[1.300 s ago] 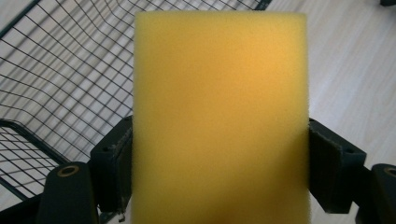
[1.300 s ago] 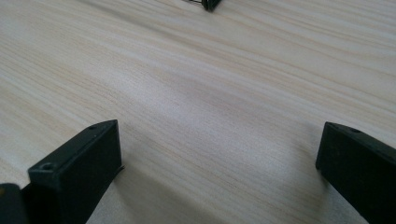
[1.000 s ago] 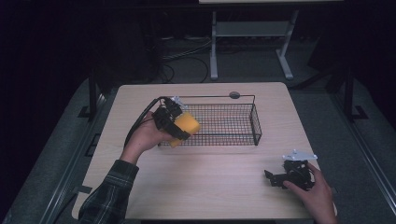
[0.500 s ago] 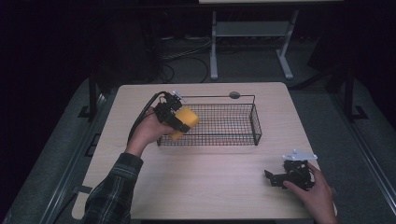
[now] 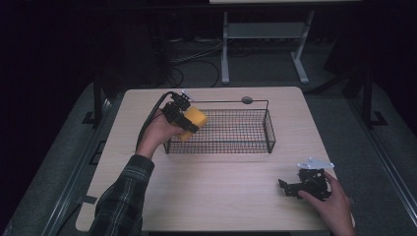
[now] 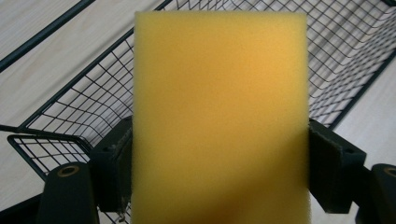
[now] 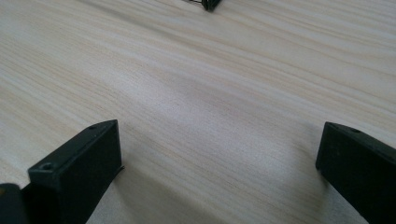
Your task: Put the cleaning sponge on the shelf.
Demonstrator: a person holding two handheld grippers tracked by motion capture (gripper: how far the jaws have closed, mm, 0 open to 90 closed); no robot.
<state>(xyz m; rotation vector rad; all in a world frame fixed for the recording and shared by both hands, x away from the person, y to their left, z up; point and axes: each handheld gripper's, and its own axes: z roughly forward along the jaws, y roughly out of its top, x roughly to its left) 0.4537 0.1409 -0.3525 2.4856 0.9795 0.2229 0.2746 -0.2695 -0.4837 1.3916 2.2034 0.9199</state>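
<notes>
A yellow sponge (image 5: 193, 121) (image 6: 219, 116) is clamped between the jaws of my left gripper (image 5: 184, 120) (image 6: 219, 177), held in the air over the left end of a black wire basket (image 5: 231, 132) (image 6: 355, 51). The sponge is a flat rectangular block, and in the left gripper view it hides most of the basket floor below. My right gripper (image 5: 287, 187) (image 7: 219, 172) rests low over the bare table near the front right, jaws wide apart with nothing between them.
The light wooden table (image 5: 221, 196) carries the basket at its middle back. A small dark round disc (image 5: 247, 100) lies by the far edge behind the basket. A metal stand (image 5: 265, 29) and cables are on the dark floor beyond.
My left gripper has carried the sponge a little up and further over the basket's left end. The right gripper has stayed where it was.
</notes>
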